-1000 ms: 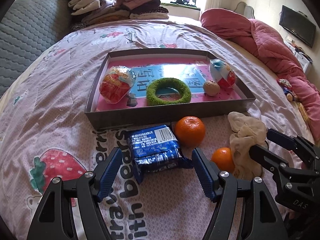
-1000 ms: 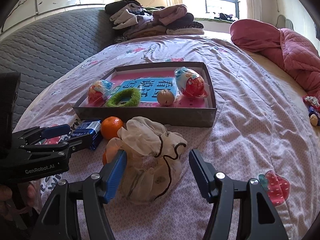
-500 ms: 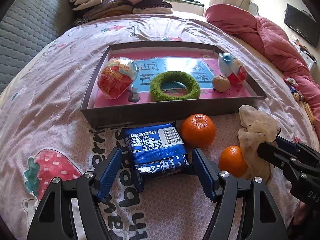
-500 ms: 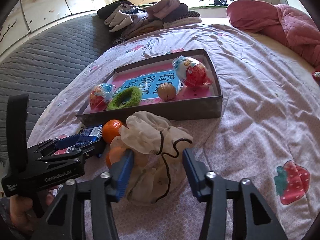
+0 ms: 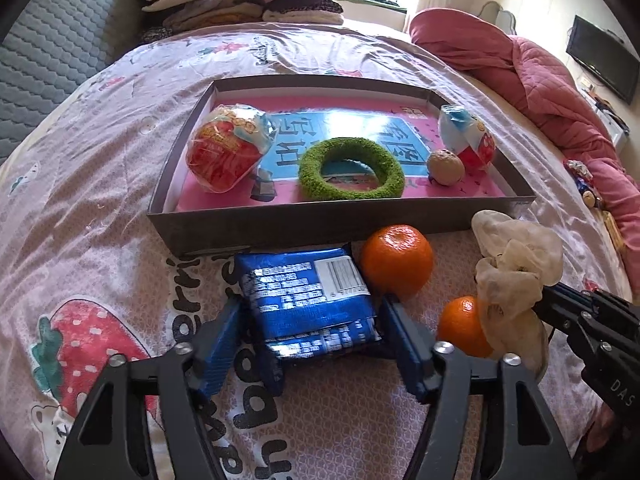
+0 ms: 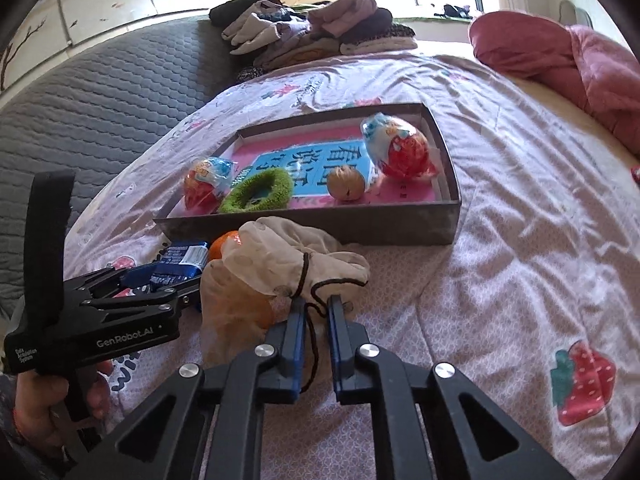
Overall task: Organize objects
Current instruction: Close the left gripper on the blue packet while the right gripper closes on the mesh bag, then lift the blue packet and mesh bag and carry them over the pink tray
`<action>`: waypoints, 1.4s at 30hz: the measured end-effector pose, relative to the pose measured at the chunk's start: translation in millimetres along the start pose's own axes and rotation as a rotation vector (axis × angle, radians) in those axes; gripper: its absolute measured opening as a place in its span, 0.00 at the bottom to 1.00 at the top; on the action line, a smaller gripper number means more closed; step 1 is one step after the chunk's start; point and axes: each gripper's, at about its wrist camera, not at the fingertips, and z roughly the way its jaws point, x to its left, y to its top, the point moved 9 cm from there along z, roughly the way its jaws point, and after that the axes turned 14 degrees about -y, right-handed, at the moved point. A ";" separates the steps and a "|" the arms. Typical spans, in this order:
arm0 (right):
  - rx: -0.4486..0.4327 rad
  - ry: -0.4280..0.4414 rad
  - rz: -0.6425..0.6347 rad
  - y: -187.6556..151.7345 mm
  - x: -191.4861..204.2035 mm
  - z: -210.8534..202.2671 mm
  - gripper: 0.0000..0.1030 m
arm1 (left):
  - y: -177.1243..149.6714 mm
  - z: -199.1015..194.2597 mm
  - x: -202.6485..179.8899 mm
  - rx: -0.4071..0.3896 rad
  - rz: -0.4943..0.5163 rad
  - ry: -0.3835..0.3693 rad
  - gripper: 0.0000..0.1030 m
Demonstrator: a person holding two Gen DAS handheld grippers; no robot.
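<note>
A blue snack packet (image 5: pixel 308 292) lies on the bed in front of a grey box (image 5: pixel 320 228). My left gripper (image 5: pixel 314 332) has its jaws against both sides of the packet. My right gripper (image 6: pixel 316 316) is shut on a beige drawstring pouch (image 6: pixel 280 264), which partly covers an orange (image 5: pixel 460 326). A second orange (image 5: pixel 396 260) sits by the box wall. The box holds two wrapped toy eggs (image 5: pixel 226 146) (image 5: pixel 468 136), a green ring (image 5: pixel 352 168) and a walnut (image 5: pixel 445 162).
A pink quilt (image 5: pixel 540 80) lies at the right. Folded clothes (image 5: pixel 240 4) are piled at the far end of the bed. A grey padded headboard (image 6: pixel 100 92) runs along the left. Small toys (image 5: pixel 584 184) lie near the quilt.
My left gripper moved forward and closed onto the blue packet. My right gripper closed on the pouch's neck and the pouch now stands bunched up.
</note>
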 end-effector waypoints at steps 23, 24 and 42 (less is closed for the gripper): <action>-0.094 0.017 0.012 13.2 -1.6 -18.8 0.11 | 4.2 -22.8 -6.2 -0.041 0.039 0.010 0.53; -0.099 0.020 0.014 13.9 -1.5 -19.7 0.11 | 4.7 -24.5 -6.8 -0.045 0.042 0.009 0.53; -0.232 0.007 0.014 35.4 0.9 -48.9 0.11 | 16.9 -57.0 -18.6 -0.119 0.084 0.019 0.53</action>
